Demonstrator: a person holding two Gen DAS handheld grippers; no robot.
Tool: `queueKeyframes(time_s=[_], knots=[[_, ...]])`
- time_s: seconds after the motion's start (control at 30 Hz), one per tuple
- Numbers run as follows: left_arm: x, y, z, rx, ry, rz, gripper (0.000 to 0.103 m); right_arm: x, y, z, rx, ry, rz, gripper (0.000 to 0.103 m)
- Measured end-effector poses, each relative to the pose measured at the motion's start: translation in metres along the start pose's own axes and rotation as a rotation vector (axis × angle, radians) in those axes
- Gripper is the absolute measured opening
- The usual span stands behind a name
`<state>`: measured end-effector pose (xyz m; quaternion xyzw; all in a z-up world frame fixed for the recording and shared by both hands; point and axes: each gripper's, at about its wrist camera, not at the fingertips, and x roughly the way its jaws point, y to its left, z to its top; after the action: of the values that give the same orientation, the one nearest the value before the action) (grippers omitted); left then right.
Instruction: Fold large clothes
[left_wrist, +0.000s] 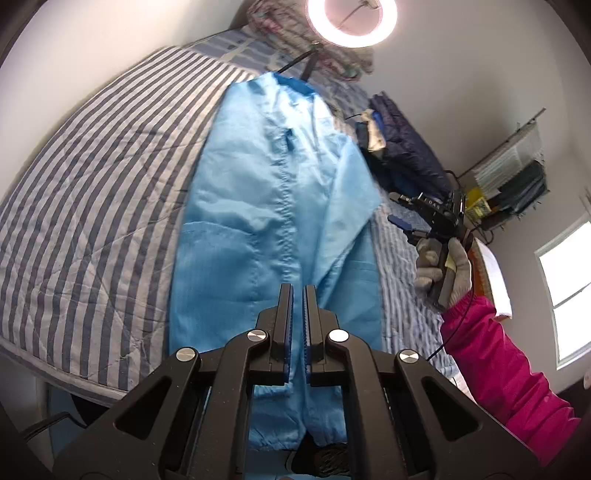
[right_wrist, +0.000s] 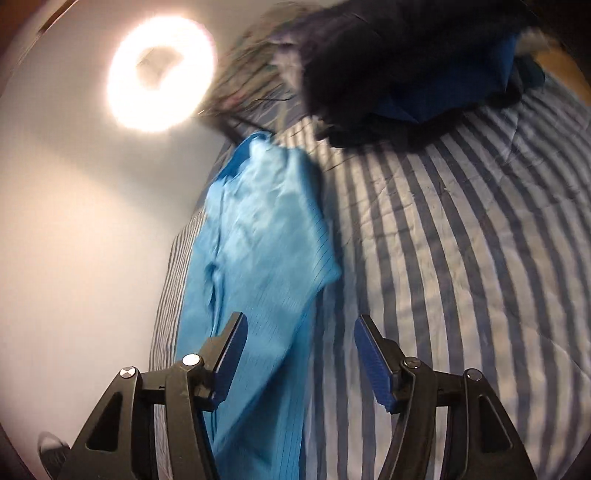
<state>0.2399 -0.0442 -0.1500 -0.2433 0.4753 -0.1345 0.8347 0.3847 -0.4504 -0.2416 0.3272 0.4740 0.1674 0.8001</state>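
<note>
A large light-blue garment (left_wrist: 266, 206) with a darker blue collar lies lengthwise on the striped bedcover (left_wrist: 92, 184), its right sleeve folded in over the front. Its lower end hangs over the bed's near edge. My left gripper (left_wrist: 297, 286) hovers above the lower part of the garment, shut, with no cloth between its pads. My right gripper (left_wrist: 397, 208), in a gloved hand with a pink sleeve, hangs off the garment's right edge. In the blurred right wrist view, that gripper (right_wrist: 299, 317) stands open and empty over the edge of the garment (right_wrist: 258, 240).
A heap of dark clothes (left_wrist: 402, 155) lies on the bed right of the garment, seen again as the dark heap (right_wrist: 406, 66). A ring light (left_wrist: 352, 18) glows at the head end by a patterned quilt. A window (left_wrist: 569, 288) and cluttered shelf are on the right.
</note>
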Motion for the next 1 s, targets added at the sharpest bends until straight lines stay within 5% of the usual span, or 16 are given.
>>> queueKeyframes(time_s=[0.17,0.3,0.37,0.53,0.77,1.0], knots=[[0.028,0.008,0.0,0.007,0.062,0.142,0.002,0.038,-0.012,0.017,0.027,0.008,-0.013,0.064],[0.045,0.008,-0.006,0.032,0.1,0.182,0.002,0.047,-0.009,0.026,0.021,0.0,0.027,0.06],[0.049,0.008,-0.009,0.028,0.114,0.173,0.002,0.047,-0.002,0.029,0.004,0.006,0.032,0.033],[0.046,0.005,-0.007,0.024,0.108,0.154,0.002,0.042,0.026,0.037,-0.072,0.017,0.033,0.004],[0.035,0.009,-0.003,-0.006,0.082,0.131,0.002,0.047,0.09,0.047,-0.208,0.015,0.059,0.002],[0.026,0.015,0.0,-0.035,0.063,0.113,0.002,0.126,0.14,0.047,-0.262,0.147,0.053,0.01]])
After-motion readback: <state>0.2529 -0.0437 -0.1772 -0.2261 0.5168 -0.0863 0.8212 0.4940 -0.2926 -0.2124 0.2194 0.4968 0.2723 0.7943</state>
